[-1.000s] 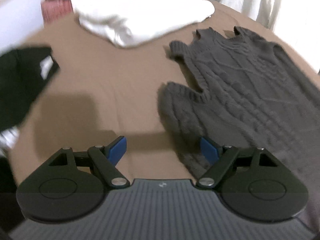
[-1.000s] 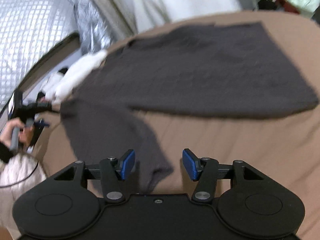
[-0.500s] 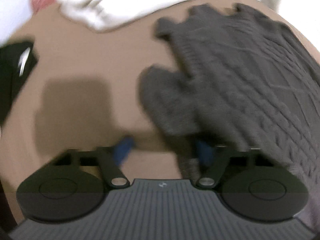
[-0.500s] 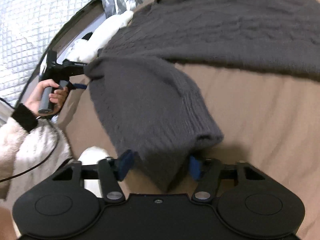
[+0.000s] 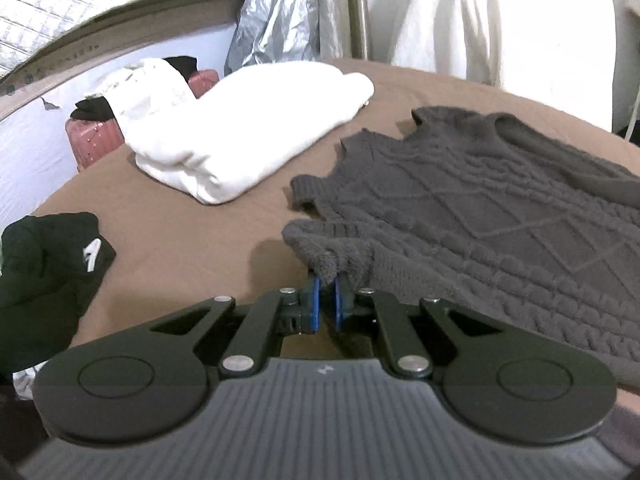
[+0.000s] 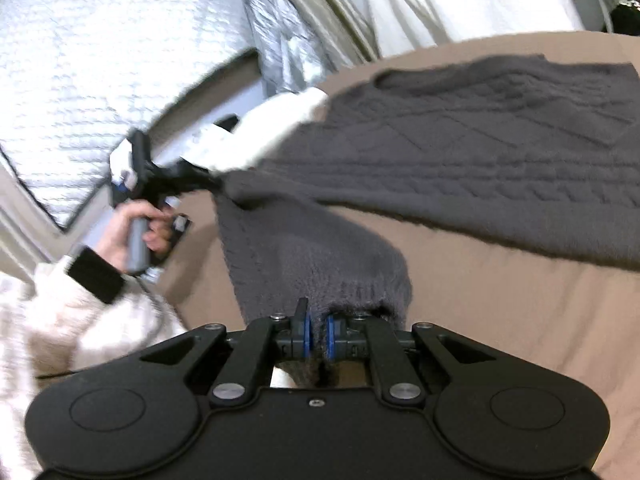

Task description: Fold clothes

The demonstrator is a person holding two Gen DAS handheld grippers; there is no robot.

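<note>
A dark grey cable-knit sweater [image 5: 500, 216] lies spread on the brown bed cover [image 5: 192, 240]. My left gripper [image 5: 326, 304] is shut on the fuzzy edge of its sleeve near the shoulder, lifted a little. In the right wrist view the same sweater [image 6: 480, 152] stretches across the bed, and its sleeve [image 6: 312, 256] runs toward me. My right gripper [image 6: 317, 334] is shut on the ribbed cuff of that sleeve. The left gripper [image 6: 208, 182] shows there too, held by a hand [image 6: 136, 232] and pinching the sleeve's far end.
A folded white garment [image 5: 248, 124] lies at the back left of the bed. A black garment [image 5: 44, 272] sits at the left edge. A pink suitcase [image 5: 96, 140] stands beyond the bed. Silver quilted foil [image 6: 100, 60] covers the wall. White cloth [image 5: 500, 20] hangs behind.
Both grippers were open a second ago and have closed on the sweater's sleeve, the left near the shoulder, the right on the cuff. The sleeve is now raised off the bed.
</note>
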